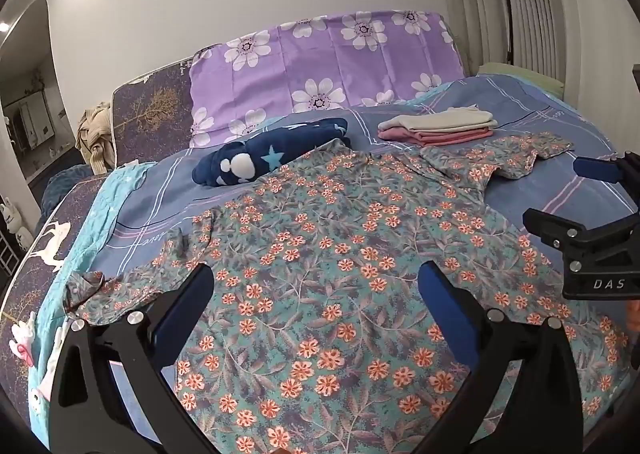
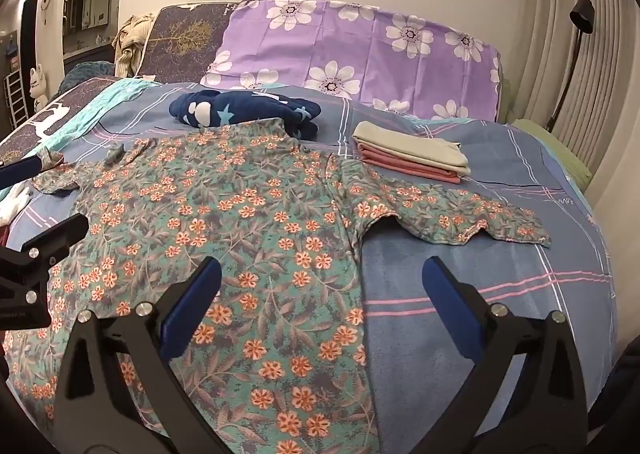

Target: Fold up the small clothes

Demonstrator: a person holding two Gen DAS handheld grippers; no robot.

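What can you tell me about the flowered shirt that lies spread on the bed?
The flowered shirt is a short-sleeved top of thin, soft-looking cloth, teal with grey-purple leaves and orange blossoms. It lies flat and unfolded on the blue checked bedsheet, both sleeves spread outward; the left sleeve's end is slightly crumpled. Its far edge overlaps the dark blue starred garment, and its right sleeve lies just in front of the folded stack. Both pairs of jaws stand open above it, holding nothing.

Left tool (image 1: pixel 316 282) wide apart, tilted downward, right tool (image 2: pixel 322 278) likewise, side by side
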